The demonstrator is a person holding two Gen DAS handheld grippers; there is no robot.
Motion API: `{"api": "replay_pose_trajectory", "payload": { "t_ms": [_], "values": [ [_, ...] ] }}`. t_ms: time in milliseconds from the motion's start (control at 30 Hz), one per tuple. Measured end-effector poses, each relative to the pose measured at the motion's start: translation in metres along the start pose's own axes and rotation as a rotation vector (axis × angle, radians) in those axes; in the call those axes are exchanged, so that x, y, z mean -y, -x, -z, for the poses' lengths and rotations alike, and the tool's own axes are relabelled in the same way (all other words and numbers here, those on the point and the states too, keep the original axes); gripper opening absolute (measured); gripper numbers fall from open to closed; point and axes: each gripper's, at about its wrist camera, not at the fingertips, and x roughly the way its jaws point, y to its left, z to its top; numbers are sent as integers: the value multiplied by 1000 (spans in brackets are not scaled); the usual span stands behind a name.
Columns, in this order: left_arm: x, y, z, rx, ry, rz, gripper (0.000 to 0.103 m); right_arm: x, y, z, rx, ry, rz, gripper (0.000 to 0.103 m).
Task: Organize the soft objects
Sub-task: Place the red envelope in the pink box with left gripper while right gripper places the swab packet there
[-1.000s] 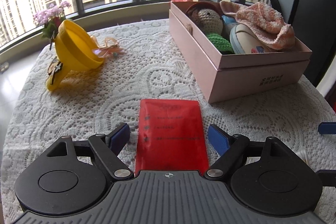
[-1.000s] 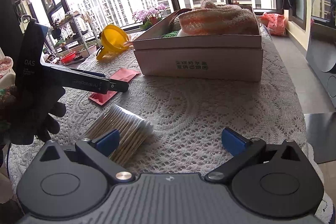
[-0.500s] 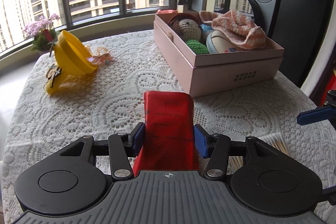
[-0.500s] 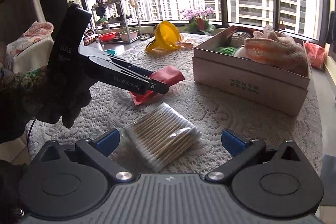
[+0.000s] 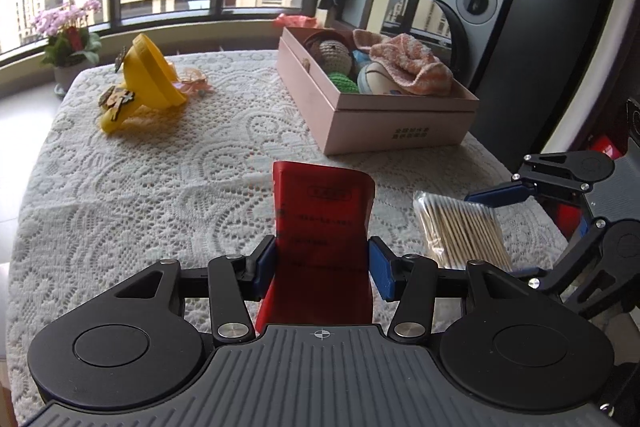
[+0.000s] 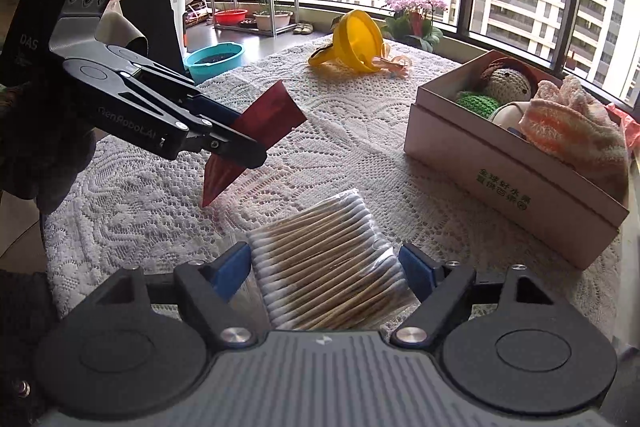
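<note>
Red packet [image 5: 322, 227] clamped by left fingers [image 5: 265, 263] — "GenRoboAI" on body; right fingers [image 6: 230, 269] bracket swab pack [image 6: 328, 263], contact unclear.

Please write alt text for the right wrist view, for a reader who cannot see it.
The right gripper has its fingers on both sides of a cotton swab pack on the lace tablecloth. At left, the left gripper holds a red packet lifted; a pink box stands at right.

Red packet [image 5: 324, 223] lifted, tilted (one corner low), bagged cotton swabs [image 6: 328, 263] flat

Lace-covered table [image 5: 168, 187] bears pink box [image 5: 376, 123], yellow funnel [image 5: 148, 79], cotton swab pack [image 6: 328, 263].
</note>
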Motion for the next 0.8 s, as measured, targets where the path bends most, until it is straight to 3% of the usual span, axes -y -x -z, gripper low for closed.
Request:
{"api": "replay_pose_trajectory", "payload": {
  "t_ms": [267, 400, 500, 633, 733, 800],
  "values": [
    [44, 12, -1, -49, -97, 77, 54, 25, 57, 31, 75, -156, 198, 81],
    [54, 14, -46, 20, -162, 54, 54, 40, 79, 45, 130, -233, 237, 81],
    [58, 8, -105, 107, -198, 18, 54, 44, 86, 50, 163, -252, 258, 81],
    [48, -38, -179, 135, -115, 81, 62, 50, 87, 56, 192, -283, 258, 81],
    [35, -110, -204, 36, -18, 82, 69, 56, 87, 62, 198, -312, 257, 81],
    [30, -154, -199, -53, 4, 27, 69, 59, 88, 66, 193, -339, 266, 81]
  ]
}}
